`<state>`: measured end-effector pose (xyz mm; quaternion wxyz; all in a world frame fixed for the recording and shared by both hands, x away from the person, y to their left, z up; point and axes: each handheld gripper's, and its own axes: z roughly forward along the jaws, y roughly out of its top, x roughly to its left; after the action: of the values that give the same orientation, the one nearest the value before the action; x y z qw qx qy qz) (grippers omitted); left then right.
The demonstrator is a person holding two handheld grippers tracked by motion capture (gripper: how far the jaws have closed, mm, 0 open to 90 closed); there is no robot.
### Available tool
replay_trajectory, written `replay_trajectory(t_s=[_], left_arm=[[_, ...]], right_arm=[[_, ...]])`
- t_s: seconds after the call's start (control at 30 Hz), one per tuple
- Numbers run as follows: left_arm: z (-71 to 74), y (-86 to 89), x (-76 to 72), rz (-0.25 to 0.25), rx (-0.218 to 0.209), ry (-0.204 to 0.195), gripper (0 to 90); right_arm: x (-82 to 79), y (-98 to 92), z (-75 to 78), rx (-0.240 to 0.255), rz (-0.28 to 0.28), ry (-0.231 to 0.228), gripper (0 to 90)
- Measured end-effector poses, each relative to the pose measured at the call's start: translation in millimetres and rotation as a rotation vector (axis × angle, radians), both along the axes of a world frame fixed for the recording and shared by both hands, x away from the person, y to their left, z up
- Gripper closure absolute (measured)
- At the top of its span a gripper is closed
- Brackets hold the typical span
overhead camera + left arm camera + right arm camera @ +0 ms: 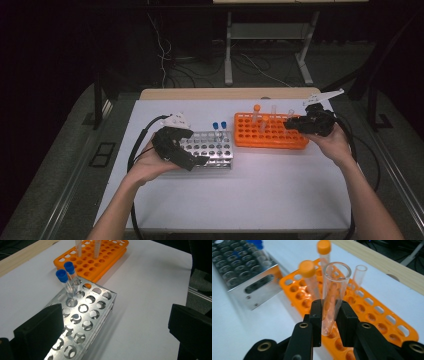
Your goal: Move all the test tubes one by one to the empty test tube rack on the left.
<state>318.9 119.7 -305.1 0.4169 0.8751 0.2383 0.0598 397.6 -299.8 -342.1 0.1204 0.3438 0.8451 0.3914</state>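
Observation:
My right gripper (pixel 329 308) is shut on a clear, open-topped tube (pixel 332 295), held upright with its round bottom just above the holes of the orange rack (pixel 374 315). In the high view the right gripper (pixel 294 124) hovers over the right end of that orange rack (pixel 267 136). Two orange-capped tubes (pixel 308 272) and another open clear tube (pixel 359 273) stand in the rack. My left gripper (pixel 115 325) is open, its jaws wide apart over the near end of the metal rack (pixel 85 312). Two blue-capped tubes (pixel 65 277) stand in that rack's far corner.
The metal rack (pixel 212 150) sits left of the orange rack on the white table top (pixel 250 190). A wooden edge (pixel 225 93) runs along the table's far side. Cables trail from both grippers off the near edge.

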Motion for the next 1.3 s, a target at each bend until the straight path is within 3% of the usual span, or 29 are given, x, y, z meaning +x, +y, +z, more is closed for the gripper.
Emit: replay_trajectory(t_s=[0.2,0.47,1.3], left_arm=[[2.1,-4.4,0.2,-0.011,0.001,-0.003,0.0],[4.8,-11.9,0.3,-0.027,0.004,-0.006,0.0],[9.4,-39.9,-2.2,-0.109,0.031,-0.004,0.5]], right_arm=[[-18.5,5.2,12.7,0.015,0.043,0.004,74.9],[-40.2,23.9,21.1,-0.003,0.123,0.001,74.9],[-76.5,99.9,17.2,-0.040,0.376,0.030,74.9]])
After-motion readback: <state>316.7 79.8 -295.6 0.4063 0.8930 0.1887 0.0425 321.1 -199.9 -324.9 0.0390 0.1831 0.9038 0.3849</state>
